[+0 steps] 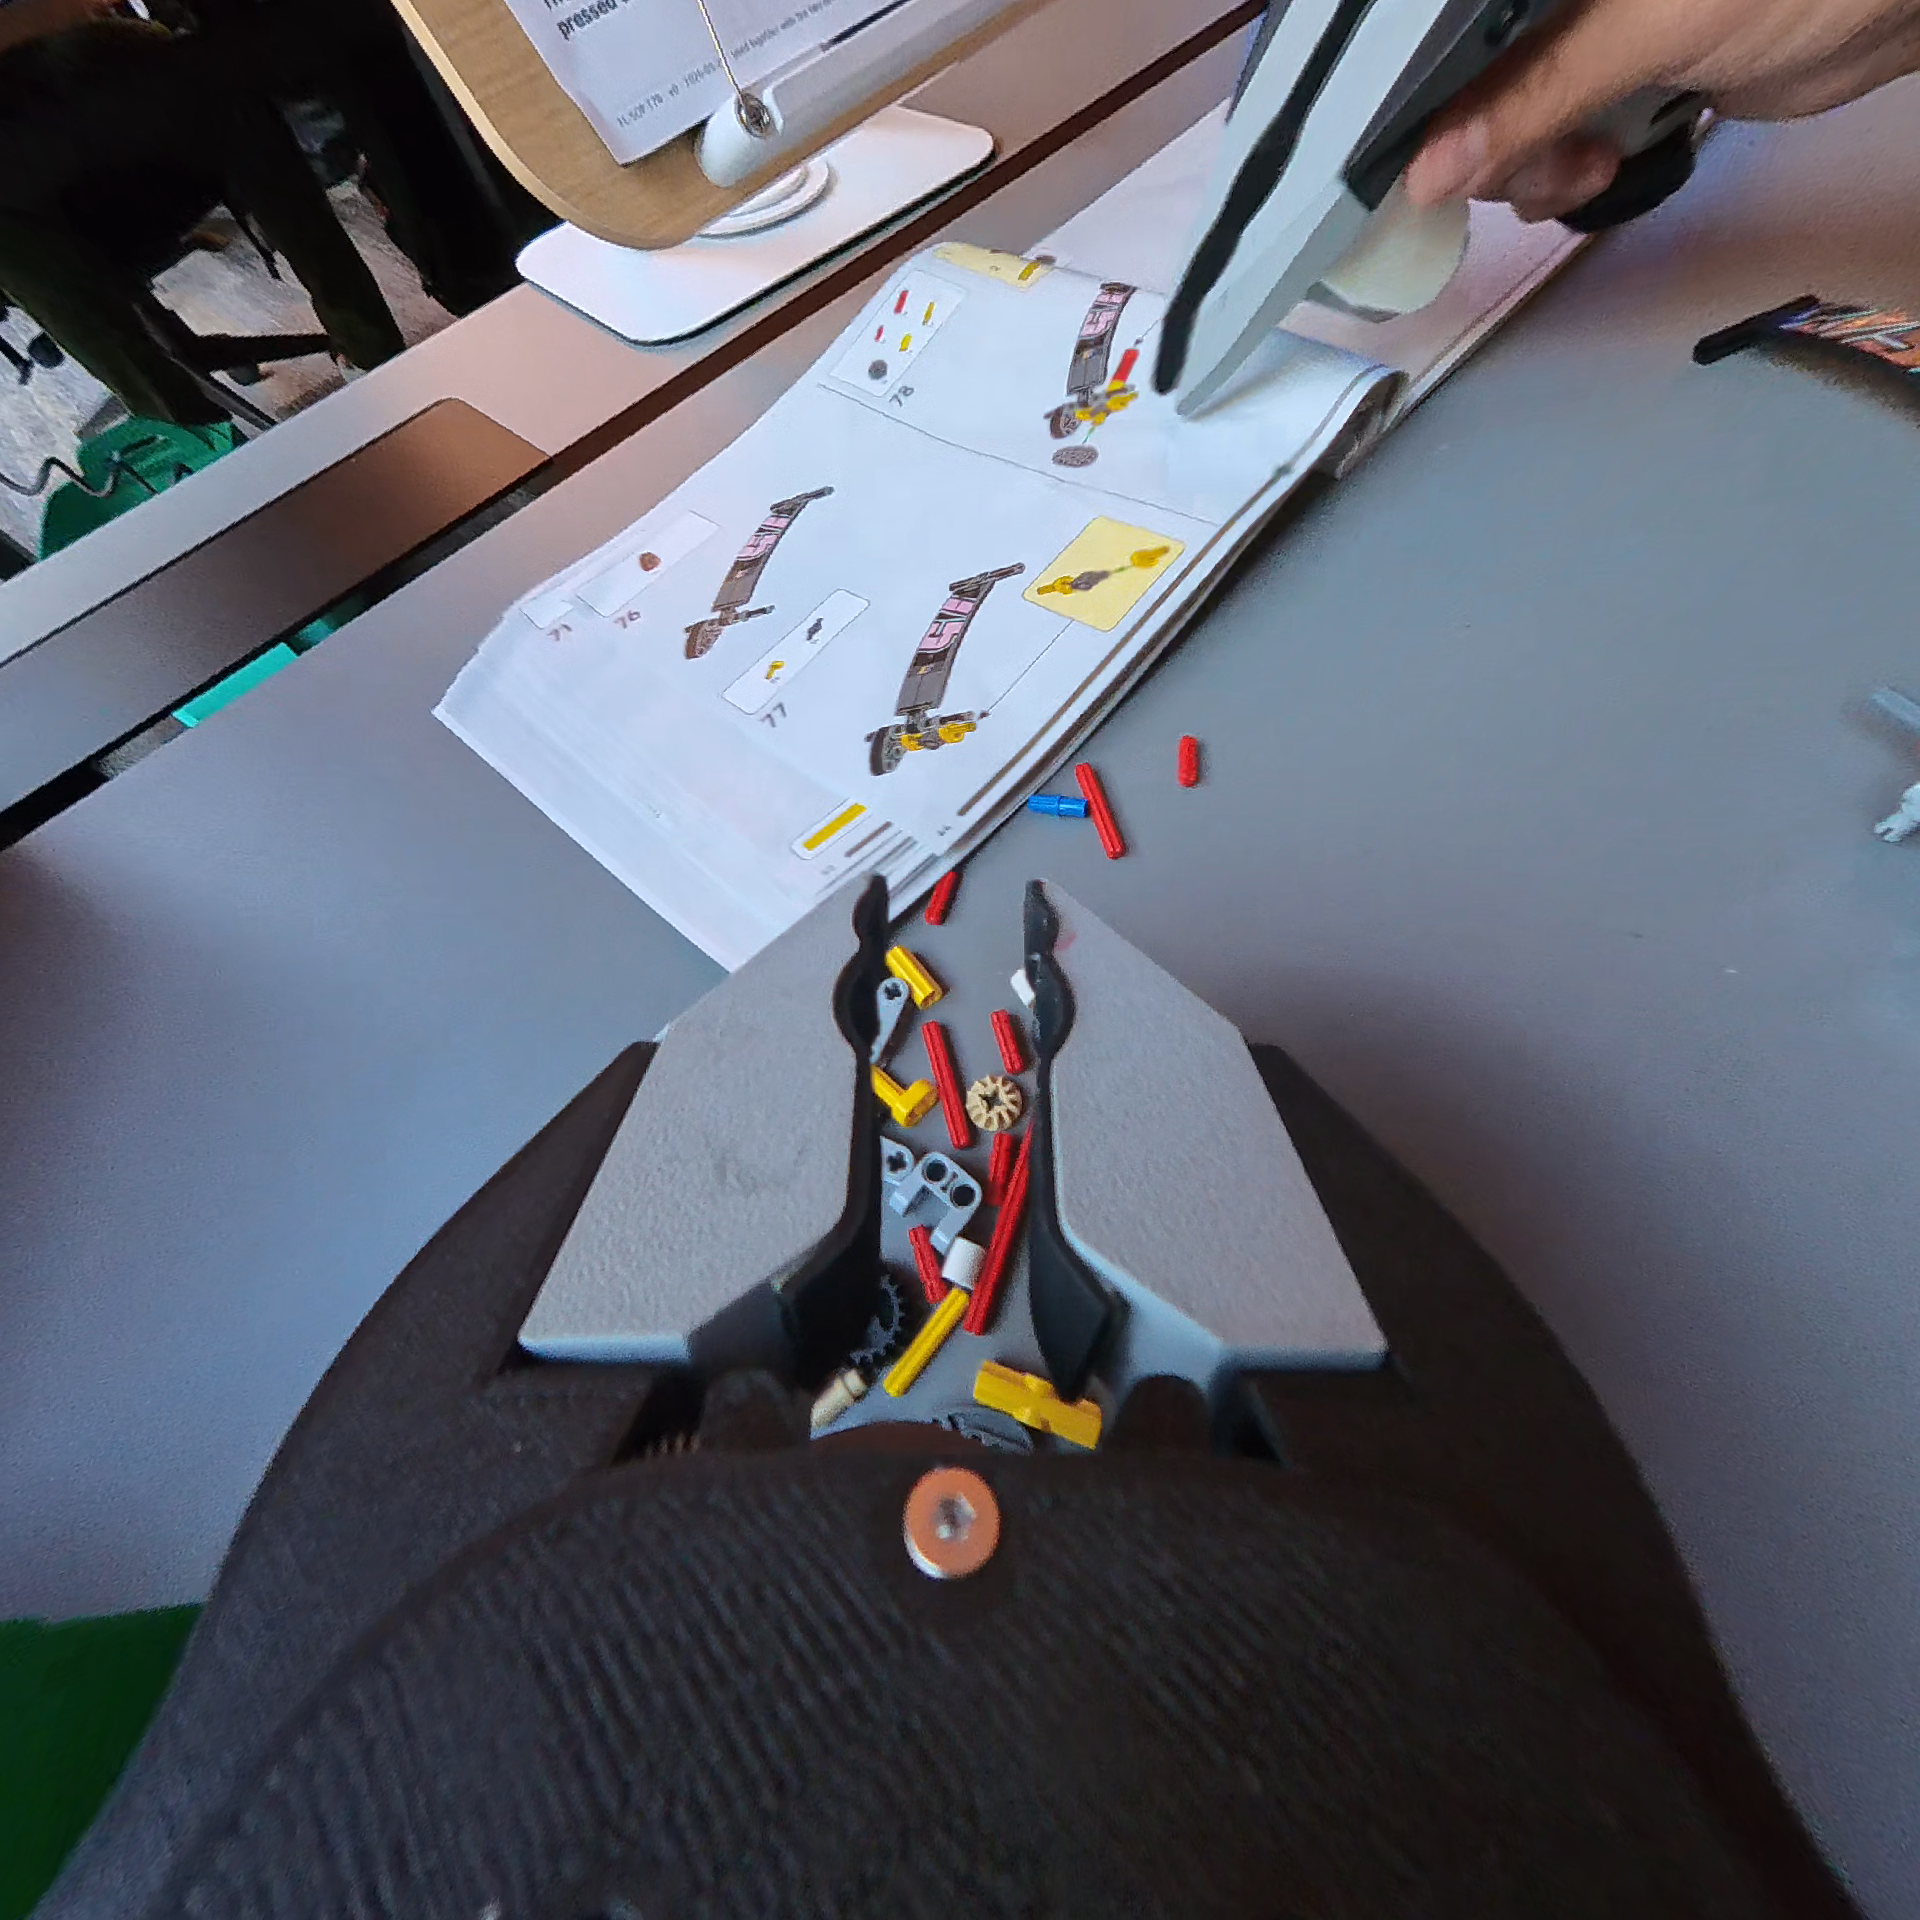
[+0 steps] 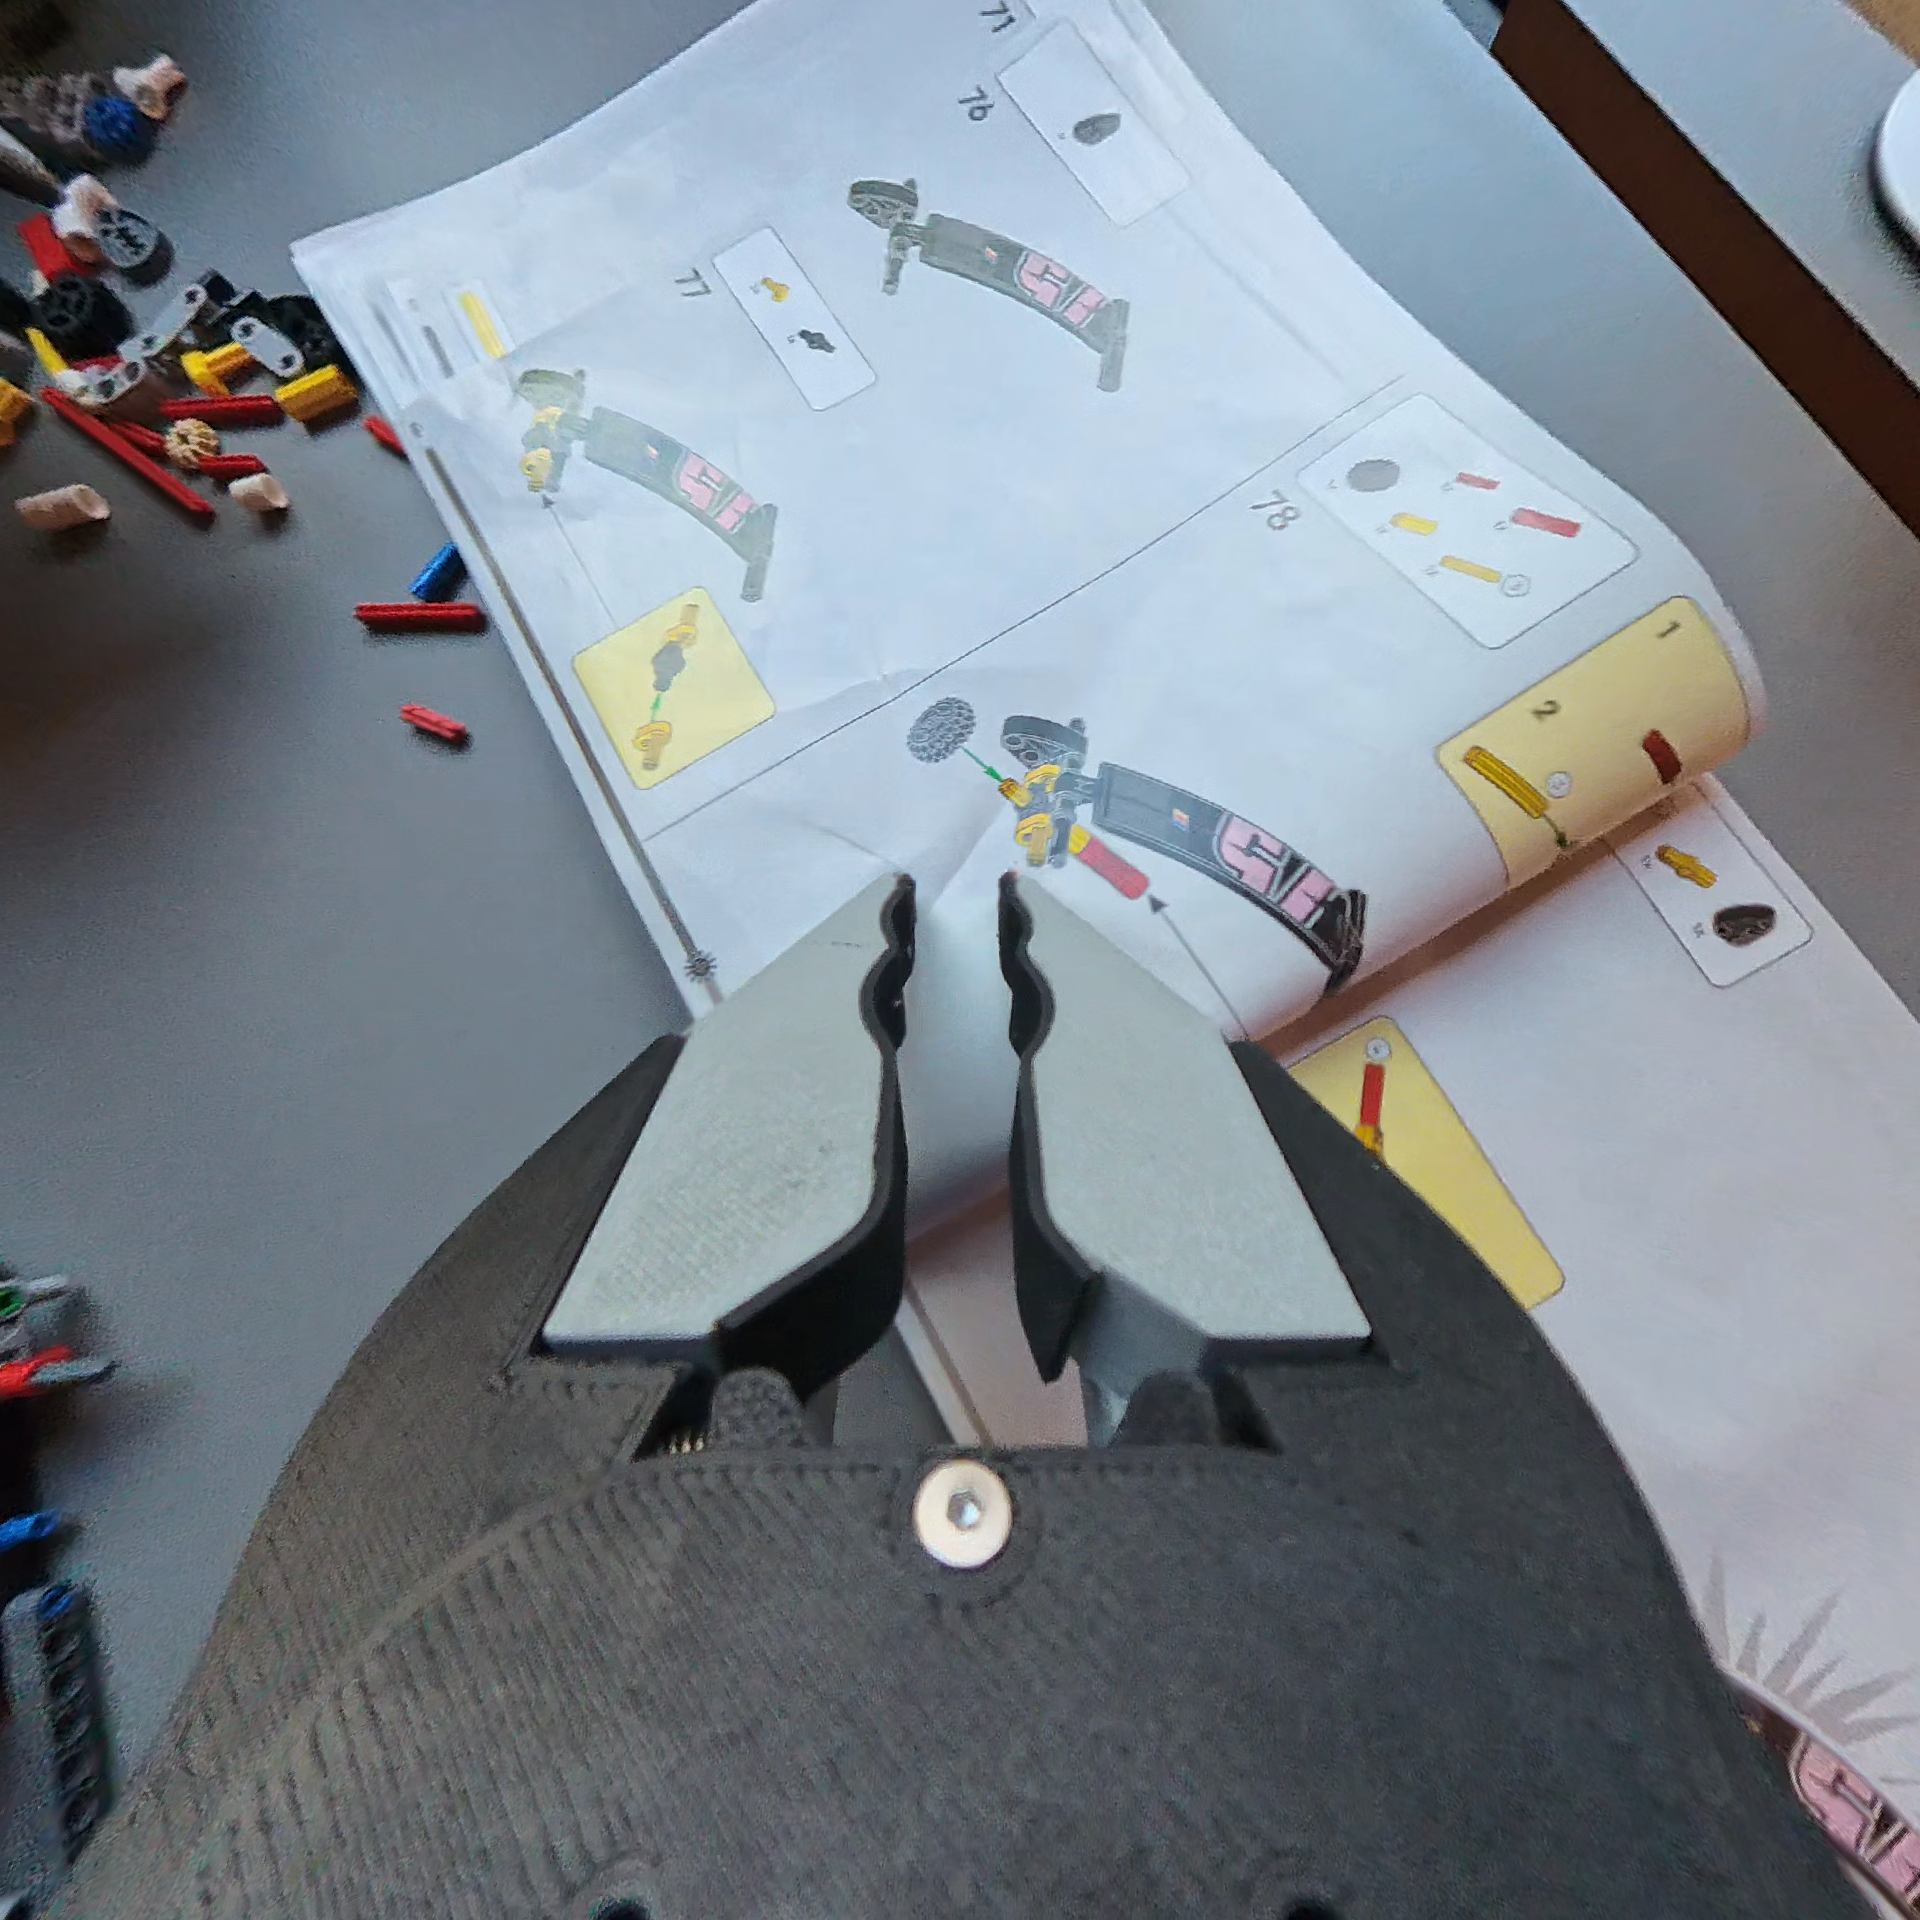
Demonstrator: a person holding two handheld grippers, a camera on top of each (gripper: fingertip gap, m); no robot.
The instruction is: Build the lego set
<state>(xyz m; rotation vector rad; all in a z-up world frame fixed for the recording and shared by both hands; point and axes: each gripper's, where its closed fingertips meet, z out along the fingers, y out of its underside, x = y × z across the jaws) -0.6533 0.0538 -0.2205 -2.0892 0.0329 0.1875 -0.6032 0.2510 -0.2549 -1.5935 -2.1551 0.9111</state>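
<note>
My left gripper point(image 1: 956, 904) hovers open over a scatter of small building parts on the grey table point(image 1: 1455, 935). Between its fingers lie a yellow connector point(image 1: 912, 975), a grey lever piece point(image 1: 890, 1013) beside the left finger, red axles point(image 1: 945, 1081) and a tan gear point(image 1: 994, 1103); none is pinched. My right gripper point(image 2: 956, 883) is open, with a narrow gap between its fingers. Its tips rest on a creased page of the open instruction booklet point(image 2: 1039, 468). In the left wrist view this gripper point(image 1: 1179, 390) touches the booklet point(image 1: 935, 499) near the spine.
A blue pin point(image 1: 1057, 805) and red axles point(image 1: 1099, 810) lie by the booklet's edge. The parts pile point(image 2: 177, 384) lies left of the booklet. A curved black stickered piece point(image 1: 1829, 332) is at the right. A white monitor stand point(image 1: 758, 239) stands beyond the table's far edge. There is about 20 centimeters between the tips of the two grippers. The blue pin point(image 1: 1057, 805) is closer to my left gripper, around 8 centimeters from its tips; the right tips are 15 centimeters off. Look for it in the right wrist view point(image 2: 452, 576) too.
</note>
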